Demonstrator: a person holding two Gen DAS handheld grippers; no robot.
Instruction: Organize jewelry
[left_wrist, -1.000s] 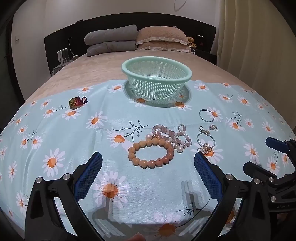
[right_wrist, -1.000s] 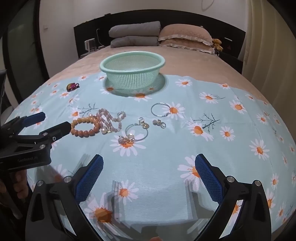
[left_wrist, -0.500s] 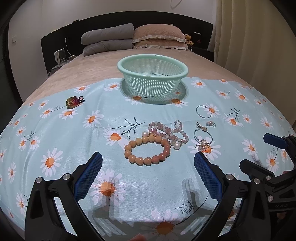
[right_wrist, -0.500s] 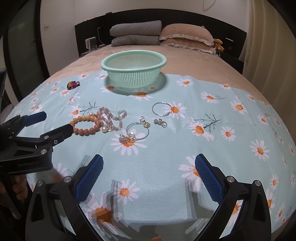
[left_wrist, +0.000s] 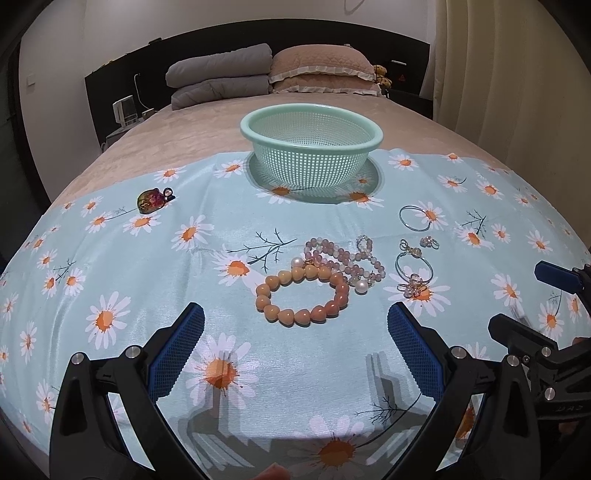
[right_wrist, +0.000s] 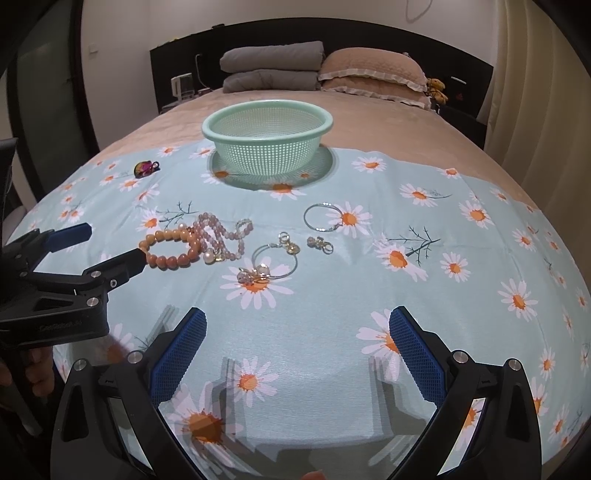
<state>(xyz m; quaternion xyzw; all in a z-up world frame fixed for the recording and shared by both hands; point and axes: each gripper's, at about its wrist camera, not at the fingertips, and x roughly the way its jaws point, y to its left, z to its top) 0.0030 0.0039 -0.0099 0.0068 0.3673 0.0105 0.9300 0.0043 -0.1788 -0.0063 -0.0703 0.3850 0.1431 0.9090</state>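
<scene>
Both tongs wide, holding nothing: left gripper (left_wrist: 295, 332), right gripper (right_wrist: 297, 332). Orange bead bracelet (left_wrist: 302, 292) on daisy cloth (left_wrist: 147, 266), touching pink bead bracelet (left_wrist: 343, 258); wire bangles just right. Mint basket (left_wrist: 311, 147) beyond, path unobstructed.

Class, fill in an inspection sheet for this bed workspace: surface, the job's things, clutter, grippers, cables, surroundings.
Surface: daisy-print cloth spread over the bed.
Job's things: green mesh basket, apparently empty; orange bead bracelet touching pink bead bracelet; charm bangle; plain ring bangle; small charm.
Clutter: iridescent clip, apart at far left.
Grippers: left hand-held gripper open; right hand-held gripper open; both hold nothing.
Cables: one by the headboard.
Surroundings: pillows, folded blankets, curtain.
</scene>
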